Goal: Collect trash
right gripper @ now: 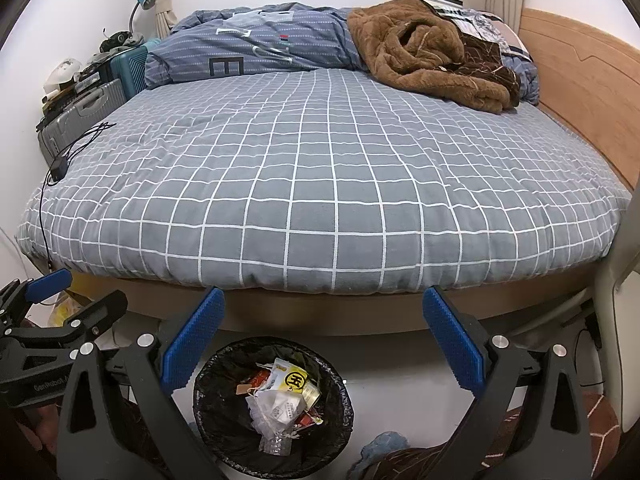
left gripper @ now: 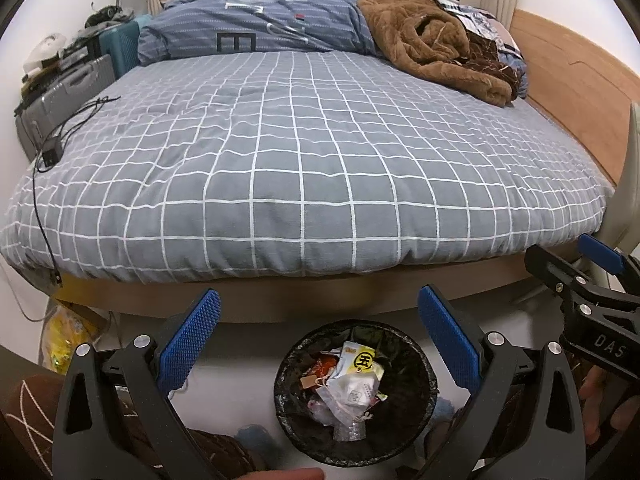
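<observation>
Both the left tool (left gripper: 318, 314) and the right tool (right gripper: 323, 312) are held wide open with nothing gripped, above the lined bin (left gripper: 354, 394) of trash (left gripper: 352, 384) on the floor, just beside the bed's (left gripper: 312, 168) near edge.

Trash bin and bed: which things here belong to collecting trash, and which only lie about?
For the job:
- trash bin with wrappers inside
- left gripper, open
- right gripper, open

Lying about:
- brown blanket
- blue duvet
- black cable
- suitcases
</observation>
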Tool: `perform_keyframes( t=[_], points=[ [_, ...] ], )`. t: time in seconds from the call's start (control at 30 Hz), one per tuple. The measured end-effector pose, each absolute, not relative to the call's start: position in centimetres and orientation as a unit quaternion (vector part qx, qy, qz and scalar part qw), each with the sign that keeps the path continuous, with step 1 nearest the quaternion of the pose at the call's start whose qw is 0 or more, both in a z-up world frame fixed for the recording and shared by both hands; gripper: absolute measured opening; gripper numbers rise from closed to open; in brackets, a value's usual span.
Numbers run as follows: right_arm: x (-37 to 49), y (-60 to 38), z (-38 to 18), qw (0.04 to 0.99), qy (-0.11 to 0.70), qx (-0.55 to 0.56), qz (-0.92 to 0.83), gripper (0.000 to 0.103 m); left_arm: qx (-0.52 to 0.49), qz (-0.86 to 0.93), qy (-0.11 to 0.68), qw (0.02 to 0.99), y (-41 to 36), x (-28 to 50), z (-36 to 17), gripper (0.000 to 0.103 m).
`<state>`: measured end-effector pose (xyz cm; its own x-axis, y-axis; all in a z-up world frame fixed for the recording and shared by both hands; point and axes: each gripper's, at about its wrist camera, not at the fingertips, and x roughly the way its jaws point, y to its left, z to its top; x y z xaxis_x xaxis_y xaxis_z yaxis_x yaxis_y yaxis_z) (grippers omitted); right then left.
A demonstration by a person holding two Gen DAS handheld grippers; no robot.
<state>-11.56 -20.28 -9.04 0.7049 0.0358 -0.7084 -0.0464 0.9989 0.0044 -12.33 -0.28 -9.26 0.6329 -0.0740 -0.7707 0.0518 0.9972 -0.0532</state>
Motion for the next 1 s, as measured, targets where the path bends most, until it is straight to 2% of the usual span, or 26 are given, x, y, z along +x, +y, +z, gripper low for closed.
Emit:
perform_keyframes(
  t=[1.0],
  points=[
    [-11.33,-19.49,-8.77,0.922,0.386,-0.008,0.026,0.095,-0.024,-0.034,0.431,0.902,0.23,-12.00,-9.26,0.097]
  ],
)
